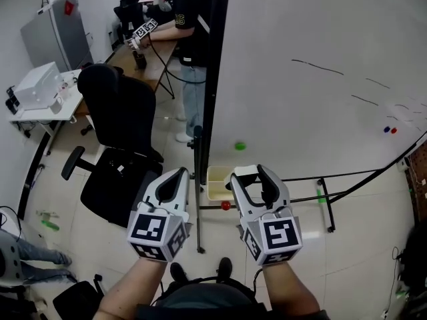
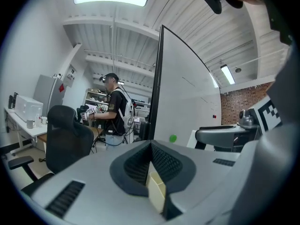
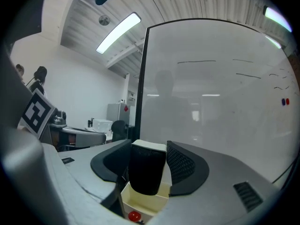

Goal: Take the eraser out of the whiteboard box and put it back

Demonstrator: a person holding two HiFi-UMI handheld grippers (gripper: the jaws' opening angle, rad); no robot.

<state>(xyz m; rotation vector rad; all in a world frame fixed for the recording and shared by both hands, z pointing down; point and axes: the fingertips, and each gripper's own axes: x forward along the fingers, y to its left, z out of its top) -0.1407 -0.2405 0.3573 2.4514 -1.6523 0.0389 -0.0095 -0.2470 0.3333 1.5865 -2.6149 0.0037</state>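
Beside whiteboard (image 1: pixel 300 32), over tiled floor (image 1: pixel 360 259): right hand-held gripper (image 1: pixel 252 179) tight on eraser (image 3: pixel 146 172); left hand-held gripper (image 1: pixel 175 179) closed

Both forearms reached forward side by side, the left gripper (image 1: pixel 175 177) with its jaws pressed together on nothing, the right gripper (image 1: pixel 251 176) clamped around the eraser (image 3: pixel 146 170).

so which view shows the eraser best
The right gripper view: the eraser fills the centre, its dark felt face and white back clear, clamped in the right hand-held gripper above the whiteboard box. The head view shows only its pale top edge between those jaws. The left gripper view doesn't clearly show it.
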